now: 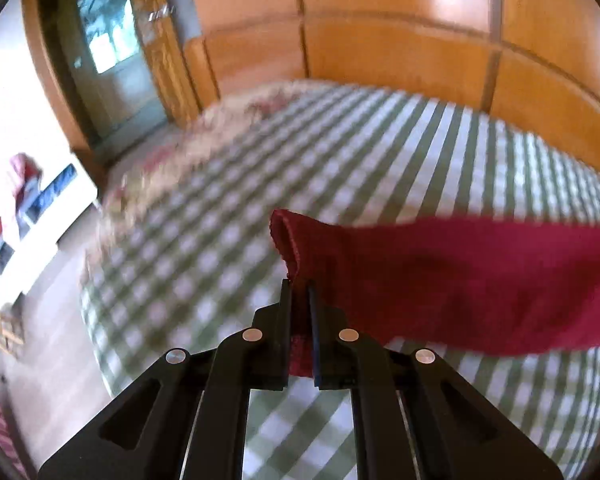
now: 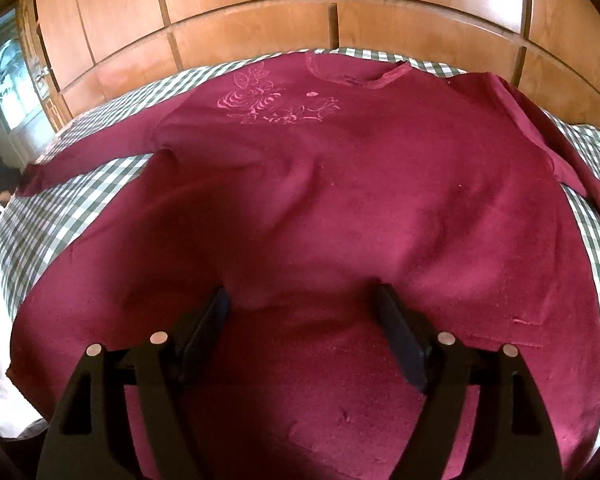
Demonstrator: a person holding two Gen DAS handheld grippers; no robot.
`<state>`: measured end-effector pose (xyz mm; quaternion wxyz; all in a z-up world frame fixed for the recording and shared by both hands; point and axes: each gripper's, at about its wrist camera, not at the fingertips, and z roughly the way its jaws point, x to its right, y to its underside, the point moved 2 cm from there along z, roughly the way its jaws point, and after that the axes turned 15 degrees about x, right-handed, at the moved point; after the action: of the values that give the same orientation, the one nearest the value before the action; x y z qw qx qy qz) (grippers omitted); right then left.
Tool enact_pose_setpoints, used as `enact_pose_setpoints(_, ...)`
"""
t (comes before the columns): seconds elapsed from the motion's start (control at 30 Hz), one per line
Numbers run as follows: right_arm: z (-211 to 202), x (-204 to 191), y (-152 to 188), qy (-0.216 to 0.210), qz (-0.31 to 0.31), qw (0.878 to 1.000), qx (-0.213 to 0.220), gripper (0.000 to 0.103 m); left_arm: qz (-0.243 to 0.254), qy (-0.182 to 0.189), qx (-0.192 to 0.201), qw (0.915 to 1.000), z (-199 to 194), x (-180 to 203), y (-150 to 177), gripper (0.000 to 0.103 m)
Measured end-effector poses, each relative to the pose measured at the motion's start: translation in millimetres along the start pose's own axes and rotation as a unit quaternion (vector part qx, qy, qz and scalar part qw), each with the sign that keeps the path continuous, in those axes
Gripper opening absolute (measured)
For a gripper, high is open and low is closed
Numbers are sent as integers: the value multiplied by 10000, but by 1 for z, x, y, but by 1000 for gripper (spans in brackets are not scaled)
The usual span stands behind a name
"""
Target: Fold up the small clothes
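A dark red long-sleeved top [image 2: 340,208] with a pink flower print lies spread flat on a bed with a green-and-white checked sheet [image 2: 60,216]. In the left wrist view my left gripper [image 1: 300,292] is shut on the cuff end of one red sleeve [image 1: 460,280], which is lifted off the sheet and runs off to the right. My right gripper [image 2: 302,292] hovers low over the lower body of the top, jaws open wide, with only flat cloth below them. The other sleeve [image 2: 548,136] is folded along the top's right side.
Wooden wardrobe panels [image 2: 260,20] stand right behind the bed. A door with a glass pane [image 1: 104,40] is at the far left. A floral blanket [image 1: 172,152] lies on the bed's far-left part, and a white shelf with small items [image 1: 40,200] stands beside it.
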<state>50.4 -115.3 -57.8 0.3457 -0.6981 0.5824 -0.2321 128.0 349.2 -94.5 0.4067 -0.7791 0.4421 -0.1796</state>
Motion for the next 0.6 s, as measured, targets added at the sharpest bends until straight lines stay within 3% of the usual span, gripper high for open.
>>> enact_pose_setpoints(0.1, 1, -2, 0, 23, -36, 10000, 23, 77, -414, 10, -147, 9990, 5, -17, 9, 8)
enact_pose_setpoints(0.17, 1, -3, 0, 31, -43, 10000, 45, 78, -590, -151, -206, 9979, 5, -28, 6, 16)
enact_pose_setpoints(0.2, 1, -4, 0, 39, -49, 10000, 56, 78, -810, -179, -270, 9962, 2, -38, 4, 24)
enact_pose_setpoints(0.27, 0, -4, 1, 37, -62, 9999, 77, 78, -1154, -230, -227, 9928, -10, -52, -1, 65)
enact_pose_setpoints(0.3, 0, -4, 1, 40, -64, 9999, 92, 79, -1406, -65, -48, 9900, -23, -59, -4, 66)
enact_pose_setpoints(0.37, 0, -5, 3, 60, -78, 9998, 146, 79, -1646, 740, 97, 9835, -45, -58, -5, 66)
enact_pose_setpoints(0.4, 0, -5, 4, 68, -90, 9998, 162, 80, -1552, 1368, 54, 9784, -59, -47, -2, 66)
enact_pose_setpoints(0.47, -1, -6, 4, 81, -116, 9997, 189, 80, -1194, 2264, 7, 9667, -84, -22, 9, 65)
enact_pose_setpoints(0.5, -1, -6, 4, 78, -112, 9997, 195, 80, -968, 2740, -36, 9568, -99, -6, 16, 64)
enact_pose_setpoints(0.57, -3, -4, 3, 49, -87, 9998, 193, 80, -451, 3663, -252, 9291, -132, 33, 41, 58)
enact_pose_setpoints(0.6, -4, -3, 3, 16, -55, 9998, 177, 80, -235, 4138, -469, 9088, -149, 55, 58, 57)
